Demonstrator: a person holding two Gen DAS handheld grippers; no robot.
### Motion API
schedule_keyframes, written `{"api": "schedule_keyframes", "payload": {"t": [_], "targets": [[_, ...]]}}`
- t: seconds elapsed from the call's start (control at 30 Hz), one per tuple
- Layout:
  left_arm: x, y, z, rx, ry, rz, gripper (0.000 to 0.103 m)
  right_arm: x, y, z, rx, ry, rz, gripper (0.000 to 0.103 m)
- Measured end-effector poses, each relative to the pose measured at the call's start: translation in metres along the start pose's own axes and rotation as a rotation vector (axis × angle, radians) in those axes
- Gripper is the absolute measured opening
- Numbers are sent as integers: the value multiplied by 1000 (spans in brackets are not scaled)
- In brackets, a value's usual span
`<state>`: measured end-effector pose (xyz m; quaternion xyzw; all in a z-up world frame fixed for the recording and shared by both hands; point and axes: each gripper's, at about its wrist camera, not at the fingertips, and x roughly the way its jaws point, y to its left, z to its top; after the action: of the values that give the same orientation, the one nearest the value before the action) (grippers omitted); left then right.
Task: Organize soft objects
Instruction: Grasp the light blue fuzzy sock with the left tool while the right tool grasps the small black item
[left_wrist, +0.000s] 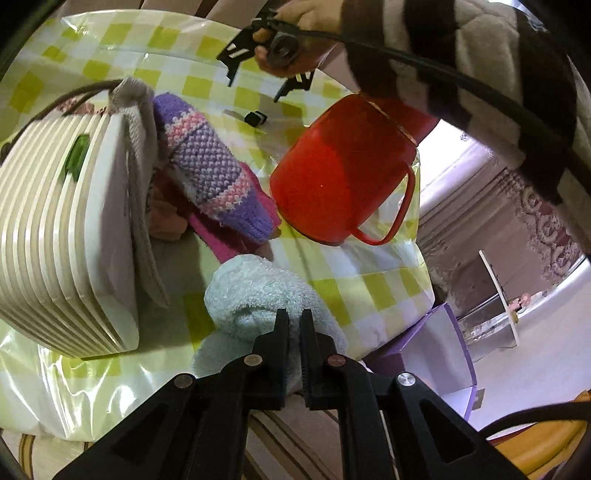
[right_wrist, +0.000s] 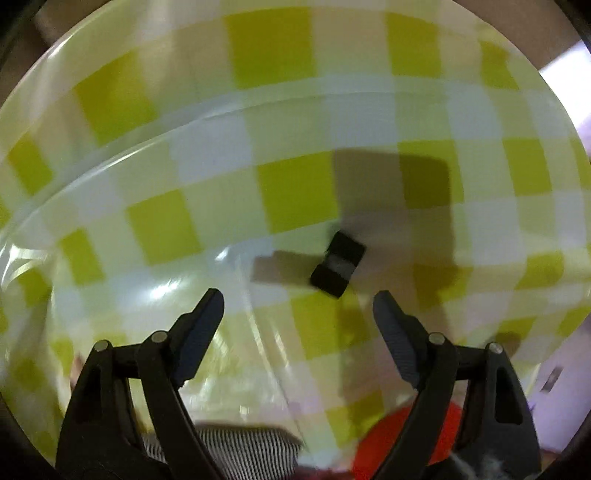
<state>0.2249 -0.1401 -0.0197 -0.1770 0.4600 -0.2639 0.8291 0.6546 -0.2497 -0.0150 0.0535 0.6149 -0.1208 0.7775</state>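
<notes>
the left gripper (left_wrist: 294, 317) has its fingers pinched on a pale blue fluffy cloth (left_wrist: 258, 295) lying on the checked worktop (left_wrist: 376, 288), beside a ribbed white basket (left_wrist: 62, 236). the right gripper (right_wrist: 297, 306) hangs fingers wide apart, empty, above a small black clip (right_wrist: 338, 264).

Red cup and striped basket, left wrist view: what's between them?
The purple knit mitten lies between the red cup and the basket, over pink fabric. Seen in the left wrist view.
</notes>
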Motion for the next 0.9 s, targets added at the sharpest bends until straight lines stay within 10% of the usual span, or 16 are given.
{"api": "schedule_keyframes", "payload": {"t": [0.3, 0.63, 0.9], "targets": [[5, 10, -2, -40, 21, -13, 6, 24, -29, -5, 141, -83, 13, 75], [10, 14, -3, -62, 35, -12, 6, 44, -44, -14, 188, -128, 18, 36], [9, 15, -2, -67, 31, -6, 6, 36, -46, -26, 158, -151, 71, 33]]}}
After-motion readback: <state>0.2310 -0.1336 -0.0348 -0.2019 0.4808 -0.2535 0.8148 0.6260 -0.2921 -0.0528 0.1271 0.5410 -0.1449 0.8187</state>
